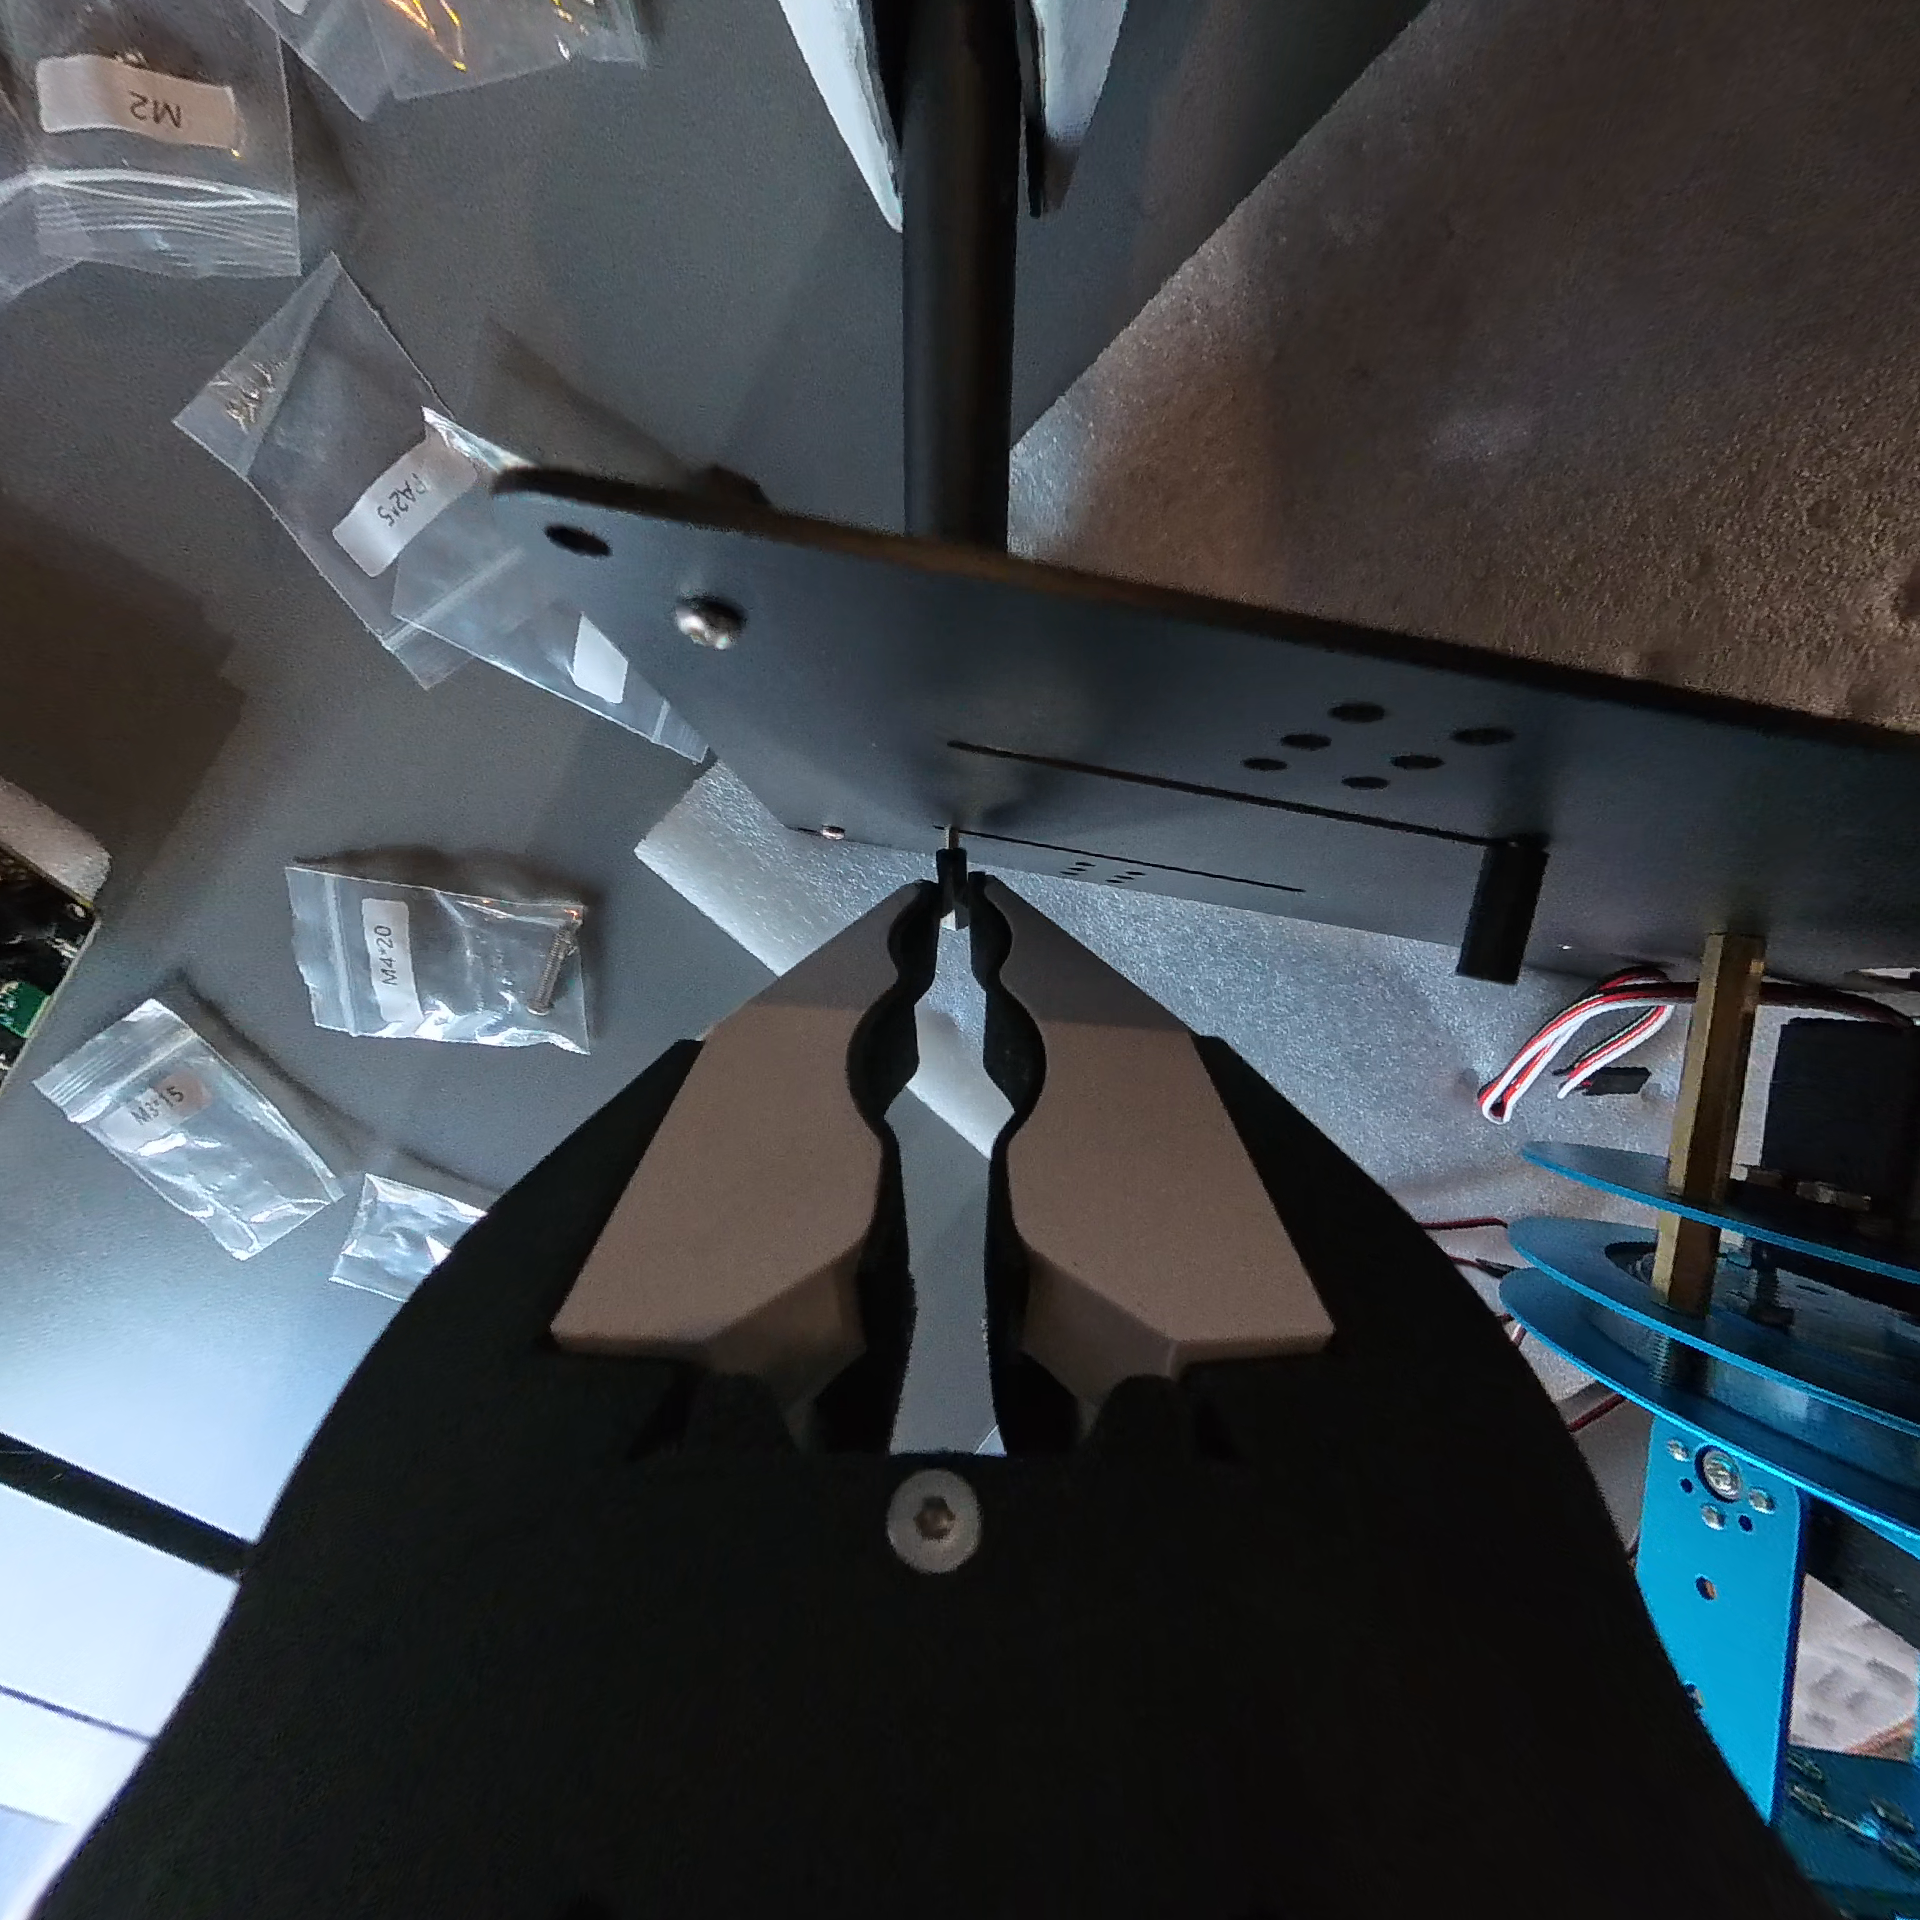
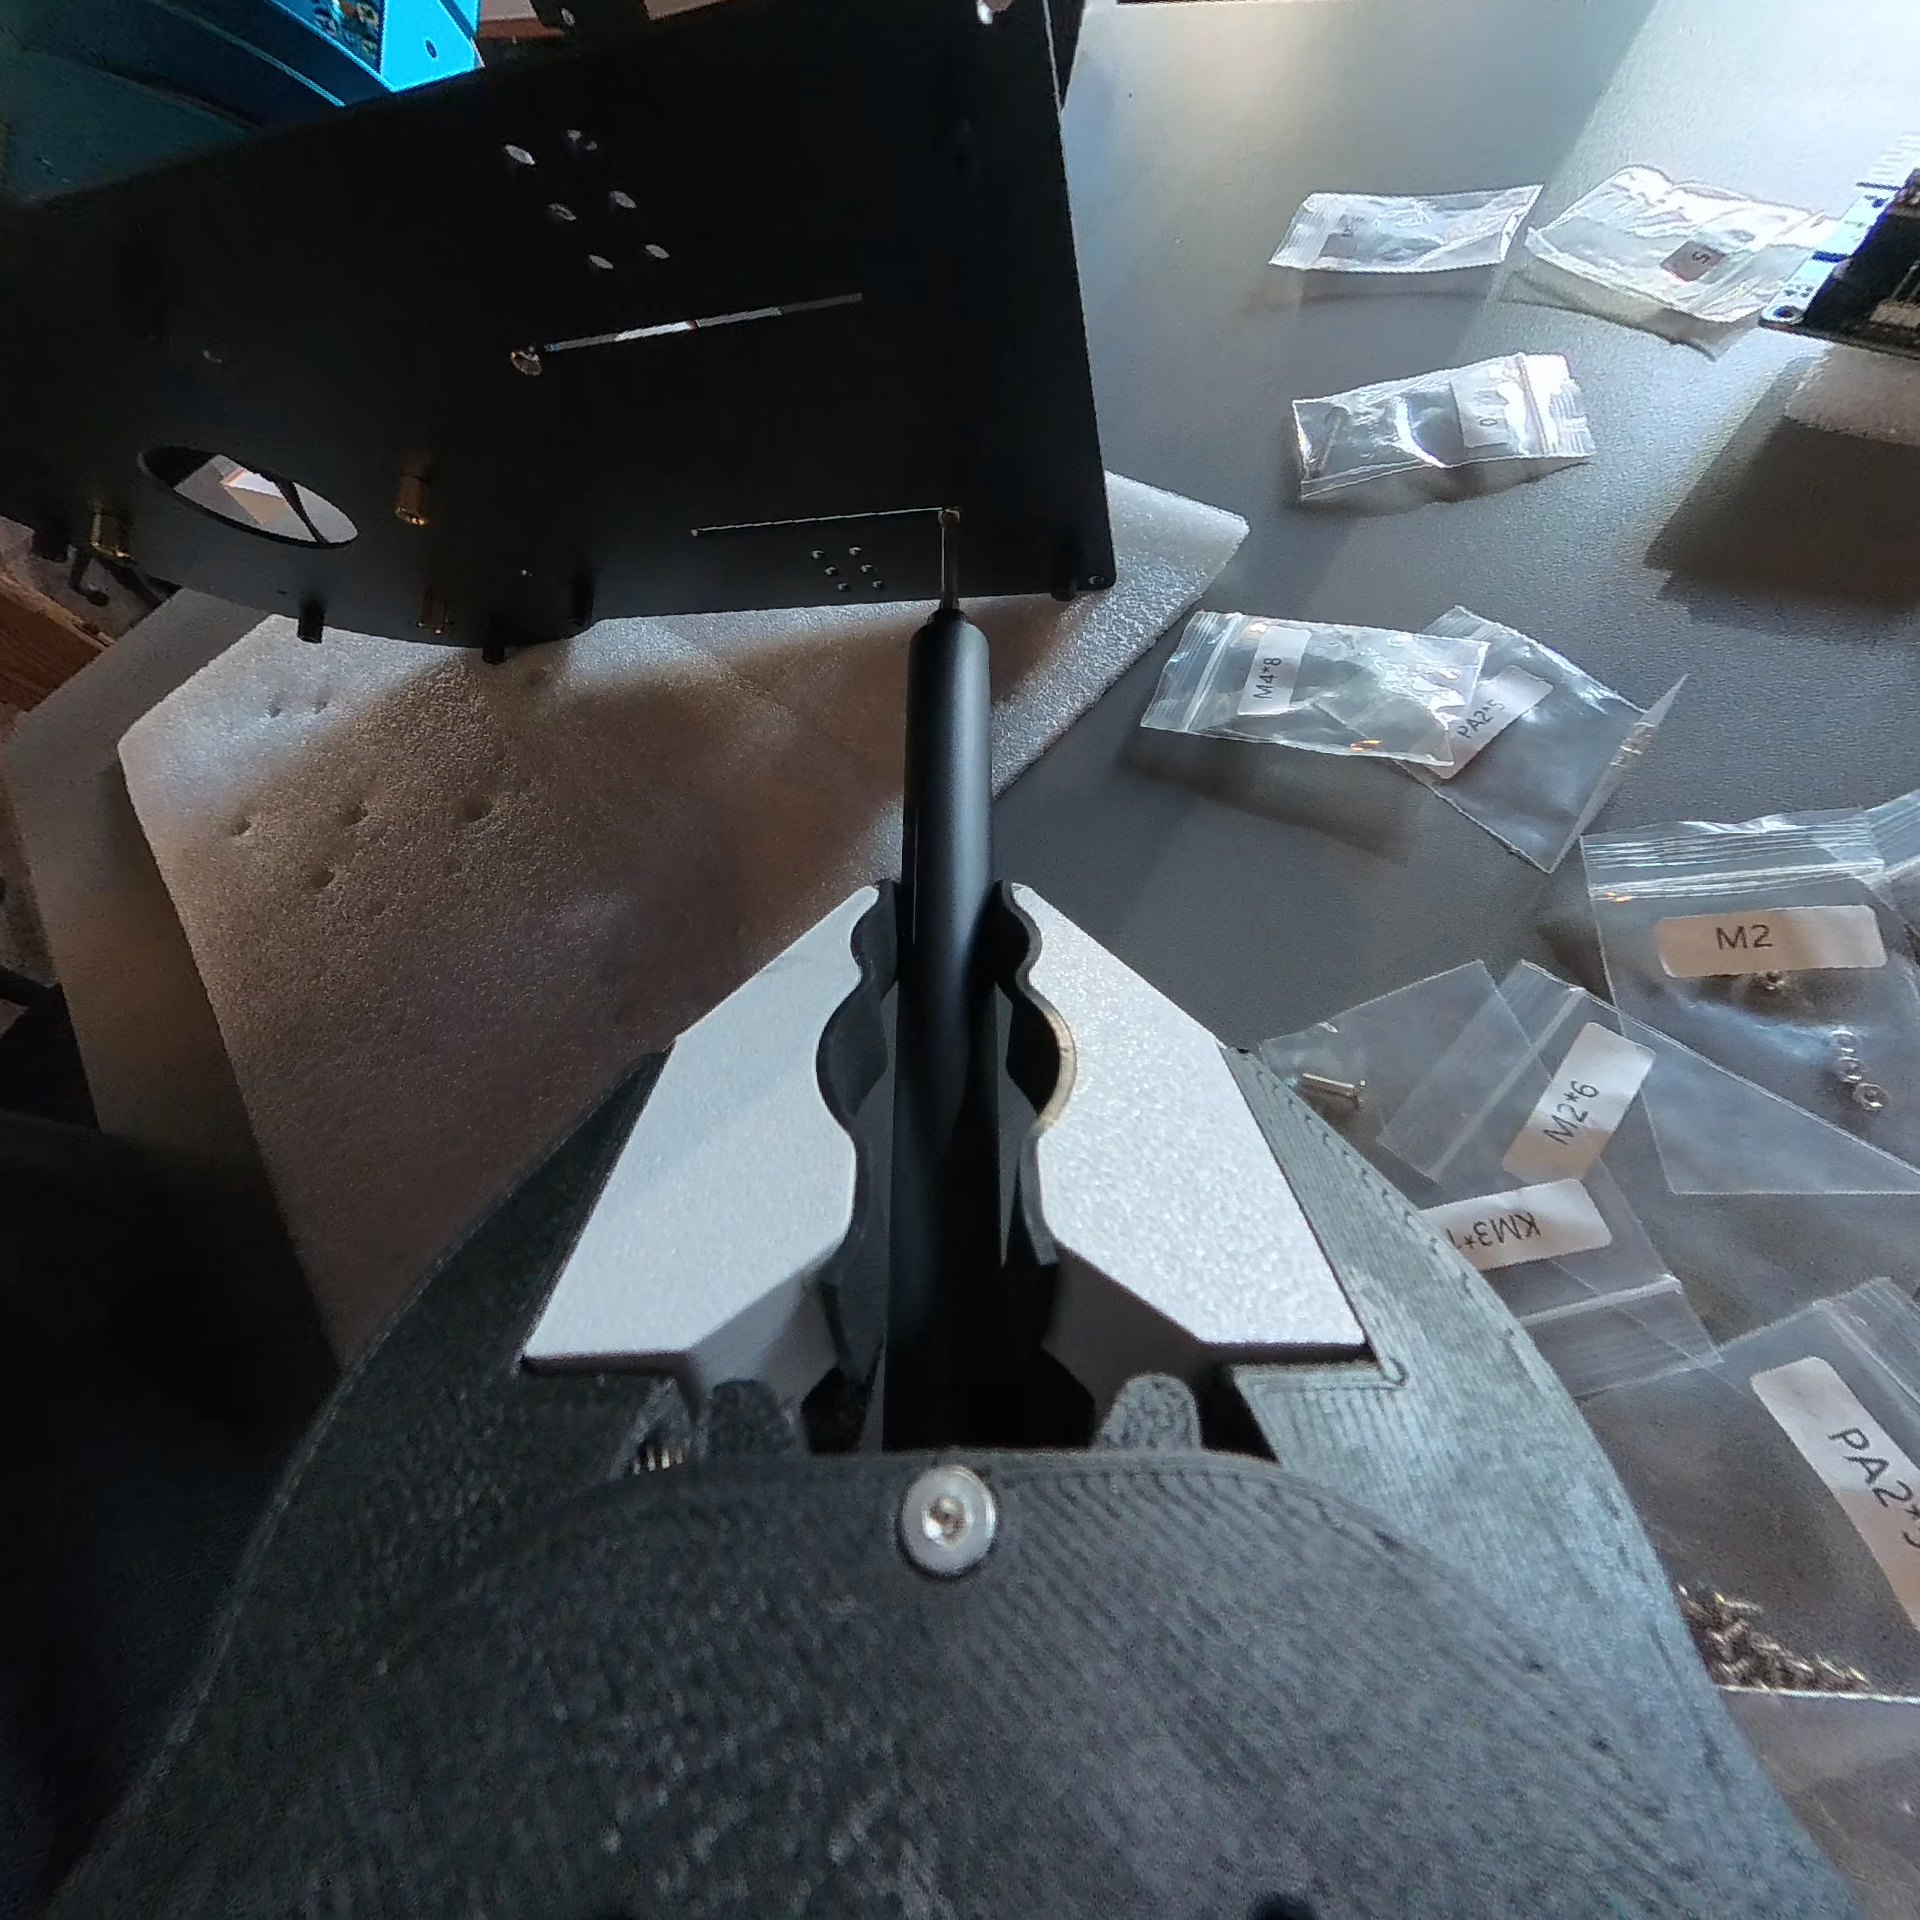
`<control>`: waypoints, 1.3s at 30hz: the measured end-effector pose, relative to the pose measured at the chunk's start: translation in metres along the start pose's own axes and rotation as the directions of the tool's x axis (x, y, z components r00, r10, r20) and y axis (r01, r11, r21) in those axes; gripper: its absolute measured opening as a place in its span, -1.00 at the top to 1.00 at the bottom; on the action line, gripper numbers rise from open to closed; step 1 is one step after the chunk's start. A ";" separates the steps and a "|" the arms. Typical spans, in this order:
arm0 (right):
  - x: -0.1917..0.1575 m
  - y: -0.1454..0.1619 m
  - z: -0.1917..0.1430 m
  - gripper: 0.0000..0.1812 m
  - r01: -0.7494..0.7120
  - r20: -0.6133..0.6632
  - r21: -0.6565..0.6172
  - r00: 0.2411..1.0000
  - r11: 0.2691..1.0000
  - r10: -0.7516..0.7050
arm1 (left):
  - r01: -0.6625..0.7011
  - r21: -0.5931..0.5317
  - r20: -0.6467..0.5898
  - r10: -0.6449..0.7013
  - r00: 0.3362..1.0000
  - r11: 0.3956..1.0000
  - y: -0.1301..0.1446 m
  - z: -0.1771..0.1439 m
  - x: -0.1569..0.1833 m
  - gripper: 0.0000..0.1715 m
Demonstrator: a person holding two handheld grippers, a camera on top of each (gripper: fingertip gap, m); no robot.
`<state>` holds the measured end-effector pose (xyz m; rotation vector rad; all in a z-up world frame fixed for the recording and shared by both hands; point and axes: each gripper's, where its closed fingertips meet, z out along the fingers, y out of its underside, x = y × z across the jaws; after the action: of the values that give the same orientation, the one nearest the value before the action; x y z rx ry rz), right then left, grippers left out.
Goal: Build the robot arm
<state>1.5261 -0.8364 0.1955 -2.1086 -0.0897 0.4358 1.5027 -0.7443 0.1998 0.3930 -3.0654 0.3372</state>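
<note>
Left hand-held gripper (image 1: 954,902) pinching a small spacer (image 1: 952,868) under the black plate (image 1: 1039,707); right hand-held gripper (image 2: 943,914) clamped around a screwdriver (image 2: 940,935).

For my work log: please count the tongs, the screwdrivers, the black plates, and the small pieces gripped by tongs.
Tongs: 2 (left tongs, right tongs)
Screwdriver: 1
Black plate: 1
Small black piece, gripped by left tongs: 1
Total: 5
</note>
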 end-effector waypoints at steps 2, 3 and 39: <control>0.000 0.000 0.000 0.81 -0.001 0.002 -0.002 1.000 1.000 0.001 | -0.012 -0.010 0.000 0.012 1.000 1.000 -0.001 0.000 0.000 0.96; 0.000 0.000 0.000 0.82 -0.002 0.003 -0.002 1.000 1.000 0.002 | -0.016 -0.017 -0.002 0.015 1.000 1.000 0.000 -0.001 0.000 0.96; 0.000 0.002 0.002 0.81 -0.017 0.014 -0.021 1.000 1.000 0.017 | -0.005 -0.075 -0.081 -0.002 0.997 0.997 -0.001 0.000 0.002 0.96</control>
<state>1.5253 -0.8363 0.1929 -2.1287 -0.0850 0.4614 1.5008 -0.7458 0.2002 0.3643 -2.9881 0.2309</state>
